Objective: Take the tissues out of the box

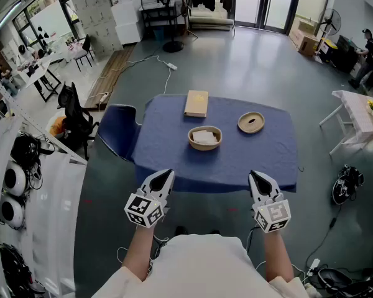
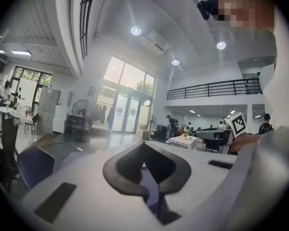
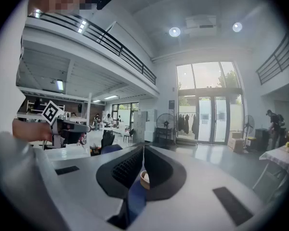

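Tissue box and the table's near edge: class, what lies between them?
A wooden bowl holding white tissue sits on the blue cloth between them, seen in the head view.

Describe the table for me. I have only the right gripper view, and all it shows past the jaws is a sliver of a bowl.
Observer: Beyond that bowl, a tan tissue box lies near the far edge of the blue-covered table.
Operator: Tell me what else is on it.
Observer: A shallow round wooden dish sits to the right of the bowl, apart from it, with something small and dark inside.
Operator: Report the left hand-held gripper's jaws.
Observer: The left hand-held gripper is shut with nothing between its jaws, and it is held short of the table's near edge.
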